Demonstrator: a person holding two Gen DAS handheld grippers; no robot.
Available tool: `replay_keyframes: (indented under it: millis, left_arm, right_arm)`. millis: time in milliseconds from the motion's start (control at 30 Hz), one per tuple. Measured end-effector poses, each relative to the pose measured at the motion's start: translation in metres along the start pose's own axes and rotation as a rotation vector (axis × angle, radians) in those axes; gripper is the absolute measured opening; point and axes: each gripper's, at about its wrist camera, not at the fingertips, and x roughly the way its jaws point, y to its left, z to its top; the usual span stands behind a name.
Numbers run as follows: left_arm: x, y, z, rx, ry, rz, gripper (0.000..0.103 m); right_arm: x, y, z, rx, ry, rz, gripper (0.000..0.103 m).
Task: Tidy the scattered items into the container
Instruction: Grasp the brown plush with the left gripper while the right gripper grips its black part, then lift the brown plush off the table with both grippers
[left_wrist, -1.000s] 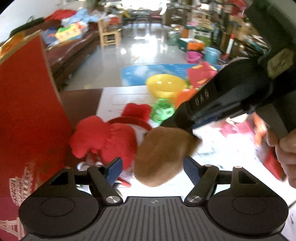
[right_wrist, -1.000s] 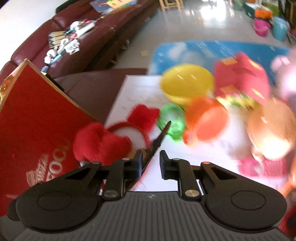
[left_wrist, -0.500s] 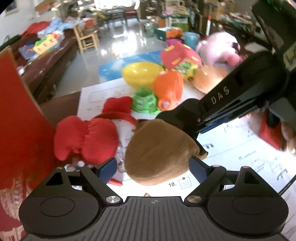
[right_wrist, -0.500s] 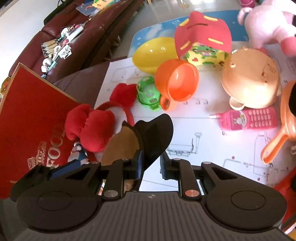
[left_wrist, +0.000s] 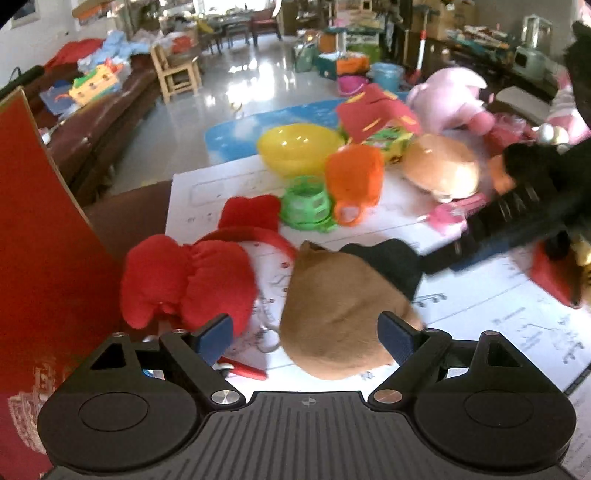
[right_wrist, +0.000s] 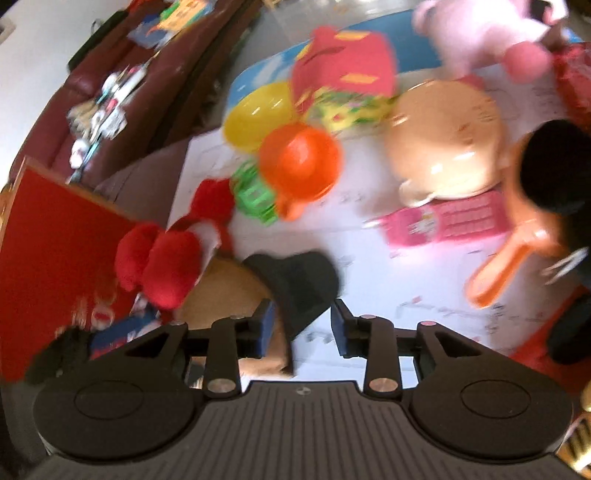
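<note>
White printed paper (left_wrist: 480, 295) carries a brown cap (left_wrist: 340, 314) between the wide-apart left gripper (left_wrist: 306, 332); the right gripper (right_wrist: 303, 325) is opening around its black brim (right_wrist: 295, 280), at 9 o'clock a red box (left_wrist: 37, 240).

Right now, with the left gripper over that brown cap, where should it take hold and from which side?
Probably the soft brown crown, from above. The left gripper already has a pad on each side of it, and the rounded cloth should pinch easily. Avoid the flat black brim: it lies toward the right gripper, whose jaws are opening around it.
</note>
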Motion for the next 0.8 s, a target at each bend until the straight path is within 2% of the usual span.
replay_keyframes:
  millis: [133,200,367,433,467,533,667,800]
  left_arm:
    - [0.012,-0.001,0.002,0.014,0.020,-0.029,0.092]
    - [0.020,-0.001,0.001,0.021,0.034,-0.042,0.092]
    - [0.036,0.005,0.001,-0.025,0.055,-0.097,0.095]
    - [0.039,0.006,0.002,-0.036,0.049,-0.138,0.078]
    - [0.038,0.004,0.003,-0.026,0.041,-0.148,0.076]
    - [0.032,-0.002,0.002,0.012,0.015,-0.120,0.072]
    - [0.015,-0.008,-0.001,0.039,-0.042,-0.078,0.054]
    - [-0.002,-0.016,-0.003,0.078,-0.089,-0.050,0.043]
  right_arm:
    - [0.020,0.015,-0.011,-0.046,0.052,0.000,0.036]
    - [0.027,0.017,-0.014,-0.051,0.071,-0.007,0.029]
    - [0.033,0.011,-0.016,-0.019,0.089,0.010,0.028]
    - [0.034,0.007,-0.016,0.002,0.095,0.022,0.029]
    - [0.034,0.006,-0.016,0.010,0.097,0.027,0.029]
    - [0.035,0.004,-0.015,0.022,0.100,0.026,0.031]
    - [0.033,-0.002,-0.014,0.055,0.109,0.027,0.039]
    - [0.026,-0.007,-0.016,0.073,0.106,0.027,0.040]
